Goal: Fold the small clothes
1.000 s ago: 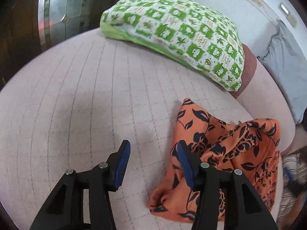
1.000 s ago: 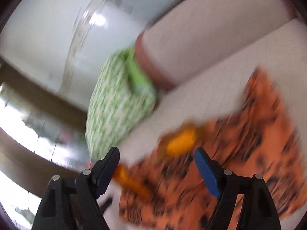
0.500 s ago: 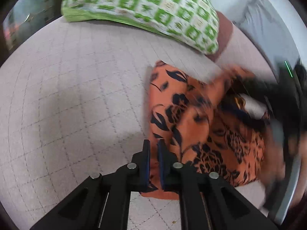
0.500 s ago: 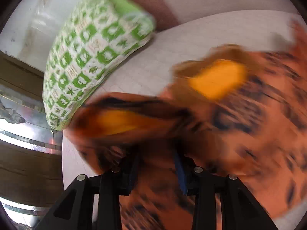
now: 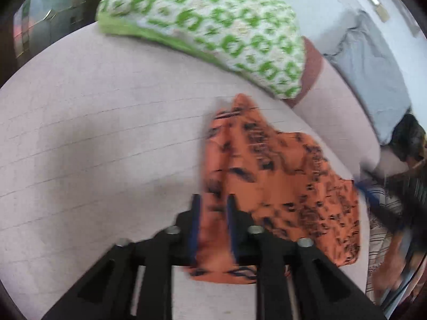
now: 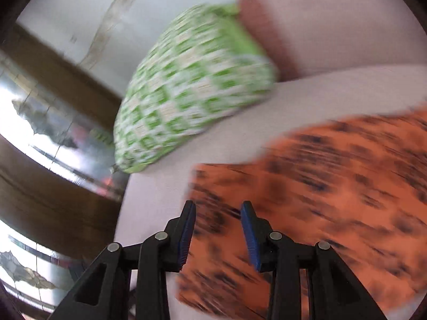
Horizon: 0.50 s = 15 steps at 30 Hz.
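An orange cloth with dark flower print lies spread on the pale quilted cushion. My left gripper is at the cloth's near left corner. Its jaws are opening, with cloth still in the gap and the pads not pressing it. In the right wrist view the same cloth is blurred by motion. My right gripper stands partly closed, shut on a bunch of that fabric. A blurred dark and blue shape at the cloth's right edge looks like the right gripper.
A green and white checked pillow lies at the back of the cushion, seen also as the pillow in the right view. Grey fabric lies against the wall on the right. Wood and glass panels stand beyond the cushion's left edge.
The left jaws closed at the cloth's near edge, then parted again. The right jaws closed on the cloth and swept sideways with it. The cloth lies flatter and wider.
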Each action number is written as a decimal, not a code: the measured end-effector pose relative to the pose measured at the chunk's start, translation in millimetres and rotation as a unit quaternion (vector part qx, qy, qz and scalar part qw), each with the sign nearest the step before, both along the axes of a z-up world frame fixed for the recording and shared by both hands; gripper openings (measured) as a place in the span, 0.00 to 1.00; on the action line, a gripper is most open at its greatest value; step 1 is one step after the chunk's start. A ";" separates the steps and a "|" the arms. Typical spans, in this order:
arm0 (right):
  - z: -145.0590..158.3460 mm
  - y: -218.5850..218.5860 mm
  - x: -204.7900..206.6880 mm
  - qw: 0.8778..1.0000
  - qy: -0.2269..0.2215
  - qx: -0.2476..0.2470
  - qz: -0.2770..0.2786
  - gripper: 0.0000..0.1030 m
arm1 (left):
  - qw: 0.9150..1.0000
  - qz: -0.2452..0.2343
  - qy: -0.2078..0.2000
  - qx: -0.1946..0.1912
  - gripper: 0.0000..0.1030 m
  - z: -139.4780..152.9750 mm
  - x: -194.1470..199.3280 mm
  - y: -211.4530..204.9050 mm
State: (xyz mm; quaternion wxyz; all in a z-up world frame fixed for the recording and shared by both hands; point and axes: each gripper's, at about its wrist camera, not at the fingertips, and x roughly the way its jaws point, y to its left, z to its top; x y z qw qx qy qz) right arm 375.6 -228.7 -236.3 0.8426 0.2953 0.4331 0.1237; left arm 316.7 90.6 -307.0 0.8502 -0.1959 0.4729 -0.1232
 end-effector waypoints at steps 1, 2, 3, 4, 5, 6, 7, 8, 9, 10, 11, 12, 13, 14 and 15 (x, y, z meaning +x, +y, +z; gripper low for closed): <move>-4.0 -27.5 -25.1 1.000 0.009 -0.008 -0.020 0.37 | 1.000 -0.002 -0.019 0.009 0.37 8.6 -4.0 -11.4; -6.7 -46.1 -41.0 0.999 0.021 -0.019 -0.040 0.37 | 0.999 -0.006 -0.033 0.020 0.45 15.7 -5.9 -22.3; -5.8 -74.8 -69.5 0.997 0.034 -0.022 -0.063 0.37 | 0.998 -0.017 -0.058 0.035 0.49 25.9 -13.1 -38.5; -10.0 -97.4 -92.2 0.996 0.043 -0.011 -0.083 0.41 | 0.996 -0.029 -0.075 0.043 0.54 35.1 -14.9 -48.6; -12.4 -119.6 -115.3 0.993 0.047 0.003 -0.104 0.48 | 0.994 -0.045 -0.091 0.050 0.62 41.4 -20.6 -62.7; -15.1 -137.3 -135.4 0.991 0.046 0.014 -0.126 0.57 | 0.992 -0.058 -0.102 0.056 0.66 45.4 -25.9 -72.5; -17.5 -153.5 -155.0 0.988 0.042 0.023 -0.149 0.58 | 0.989 -0.070 -0.112 0.066 0.74 47.9 -29.2 -85.8; -19.2 -169.7 -173.4 0.984 0.036 0.030 -0.169 0.58 | 0.988 -0.074 -0.115 0.077 0.75 47.8 -30.1 -94.7; -21.0 -182.5 -185.8 0.982 0.029 0.036 -0.184 0.58 | 0.987 -0.075 -0.112 0.091 0.75 44.4 -29.9 -102.3; -21.0 -192.1 -194.2 0.980 0.024 0.043 -0.193 0.58 | 0.987 -0.073 -0.096 0.107 0.75 37.0 -26.6 -108.9; -22.9 -198.0 -197.2 0.978 0.023 0.050 -0.200 0.58 | 0.988 -0.069 -0.075 0.116 0.75 27.2 -22.3 -111.9; -26.7 -204.1 -196.4 0.977 0.025 0.056 -0.203 0.58 | 0.990 -0.061 -0.040 0.124 0.75 12.0 -14.8 -111.3; -27.3 -209.3 -196.2 0.977 0.028 0.059 -0.204 0.56 | 0.989 -0.053 -0.009 0.138 0.75 -0.6 -9.8 -109.0; -32.5 -211.9 -191.4 0.976 0.028 0.061 -0.205 0.56 | 0.987 -0.052 0.013 0.149 0.74 -11.3 -7.1 -107.6; -36.0 -212.0 -185.5 0.977 0.025 0.064 -0.204 0.55 | 0.986 -0.056 0.006 0.160 0.74 -14.6 -6.6 -108.6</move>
